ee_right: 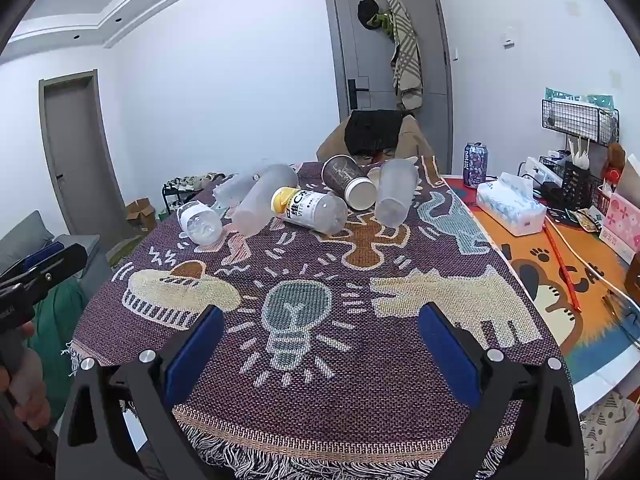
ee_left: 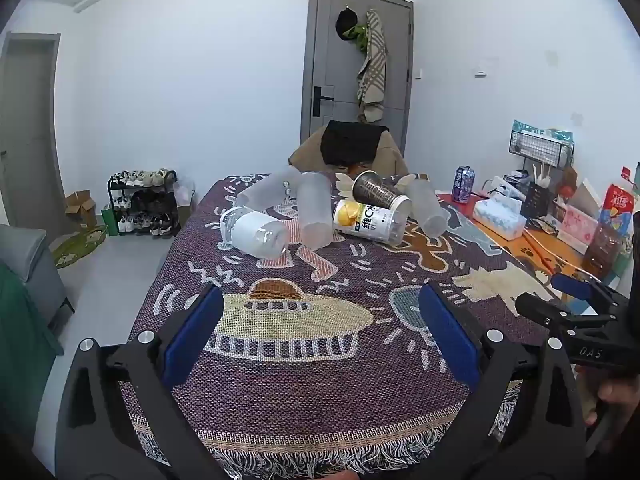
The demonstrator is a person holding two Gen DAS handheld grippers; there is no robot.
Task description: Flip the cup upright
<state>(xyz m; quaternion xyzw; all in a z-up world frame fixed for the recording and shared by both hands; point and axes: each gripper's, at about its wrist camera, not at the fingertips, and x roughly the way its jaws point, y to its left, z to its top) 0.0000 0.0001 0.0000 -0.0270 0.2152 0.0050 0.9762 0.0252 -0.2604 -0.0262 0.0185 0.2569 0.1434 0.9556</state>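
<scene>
Several cups and bottles lie on their sides at the far end of the patterned cloth. A brown paper cup [ee_left: 378, 195] [ee_right: 349, 184] lies with its mouth toward me. Frosted plastic cups [ee_left: 316, 216] [ee_right: 394, 194] lie beside it, with one more at the right [ee_left: 426, 208] and one at the left [ee_right: 262, 200]. A yellow-capped bottle [ee_left: 370, 220] [ee_right: 310, 210] and a white-labelled bottle [ee_left: 256, 232] [ee_right: 200, 222] lie among them. My left gripper [ee_left: 320, 328] is open and empty above the near cloth. My right gripper [ee_right: 320, 340] is open and empty, also near.
The woven cloth [ee_left: 320, 360] [ee_right: 360, 380] covers the table, fringe at the near edge. To the right are a tissue box [ee_right: 510, 208], a purple can [ee_right: 475, 164], a wire rack [ee_right: 580, 120] and boxes. A chair [ee_left: 348, 152] stands behind the table. A shoe rack [ee_left: 142, 204] stands at the left.
</scene>
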